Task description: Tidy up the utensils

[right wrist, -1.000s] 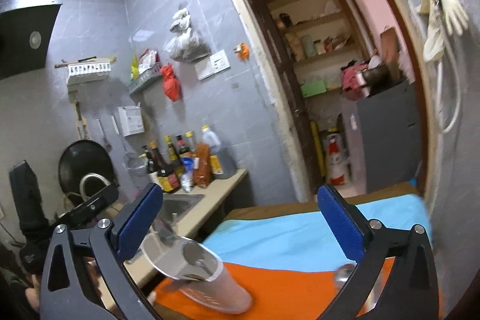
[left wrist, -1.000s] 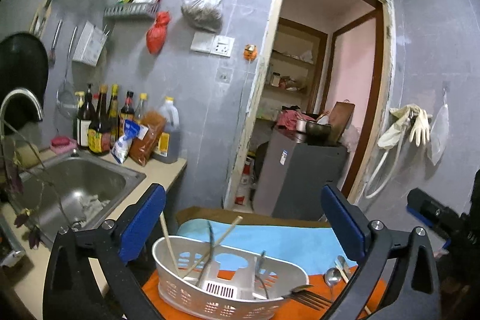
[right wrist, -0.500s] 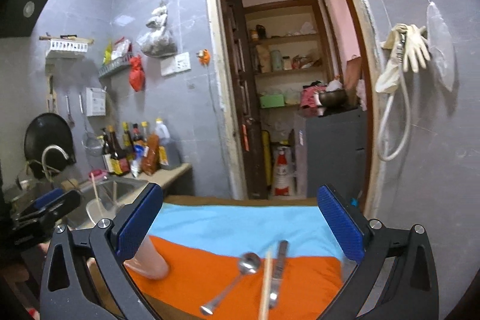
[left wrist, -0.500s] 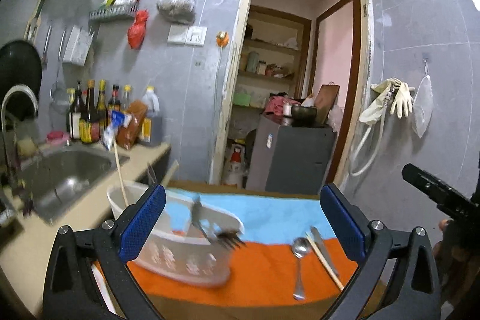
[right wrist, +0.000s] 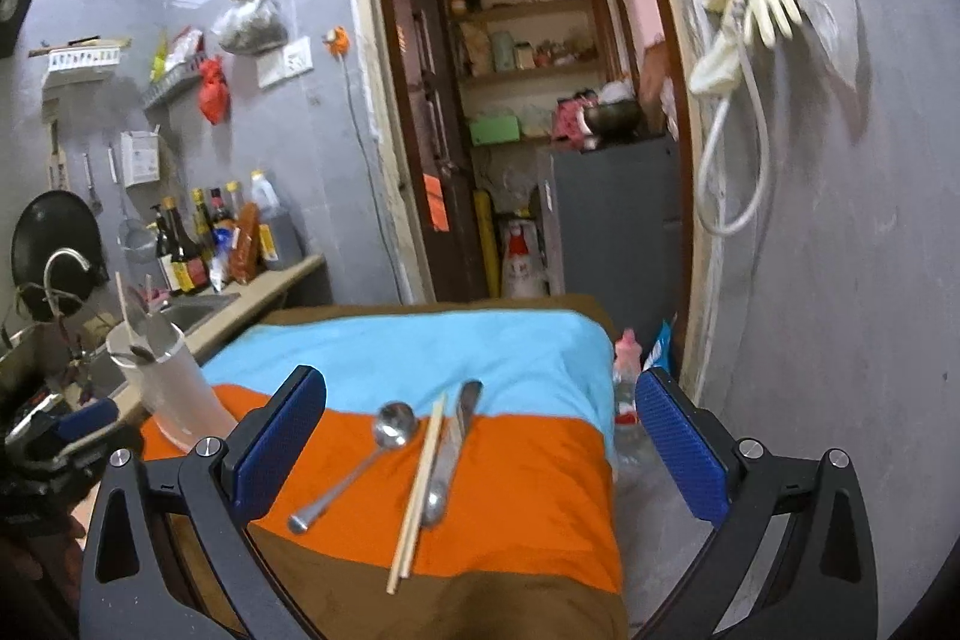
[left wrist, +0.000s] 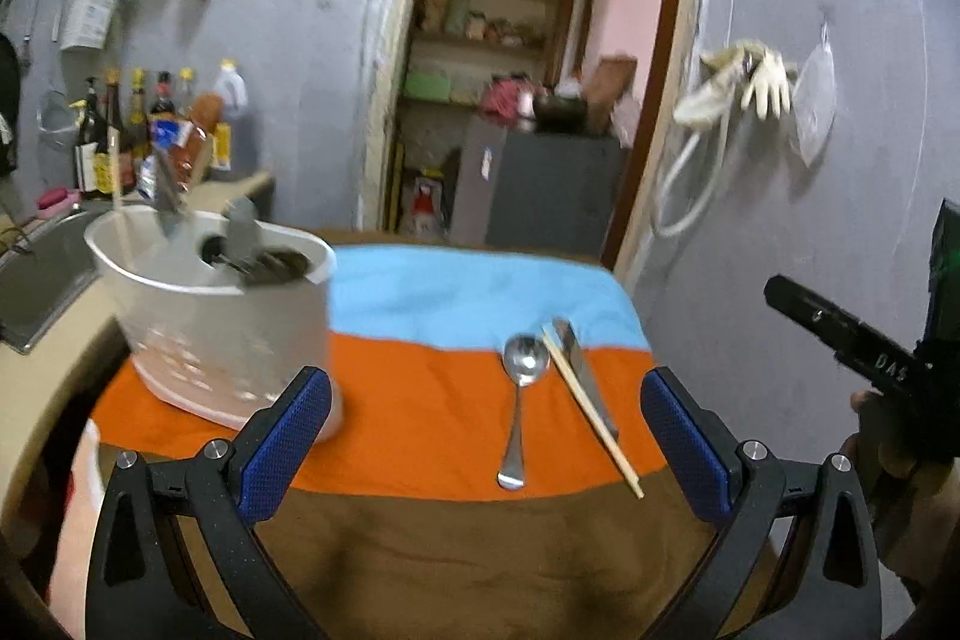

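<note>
Both grippers hang wide open with nothing between the pads: left gripper low over the near edge of the cloth, right gripper hovering above the utensils.

I see three loose pieces on the orange band. The spoon lies apart to the left, bowl away from me, handle running back toward my left. Just beside it a chopstick lies across the knife, touching it along part of its length; I can't tell whether there is one stick or a pair.

The white caddy stands on the cloth's left corner by the sink, already holding a few pieces upright; it's blurred, so I can't name them all.

Handling, as I judge it: spoon and knife are polished steel, stiff, light, slick against the pads, and flat on soft fabric, so the pads must press into the cloth to get under. I'd take the spoon mid-handle, across its narrow width. The chopstick looks like pale wood, very light, with better grip, but thin and likely to roll or swing if pinched off-centre. I'd lift it first, since it rests on the knife.
</note>
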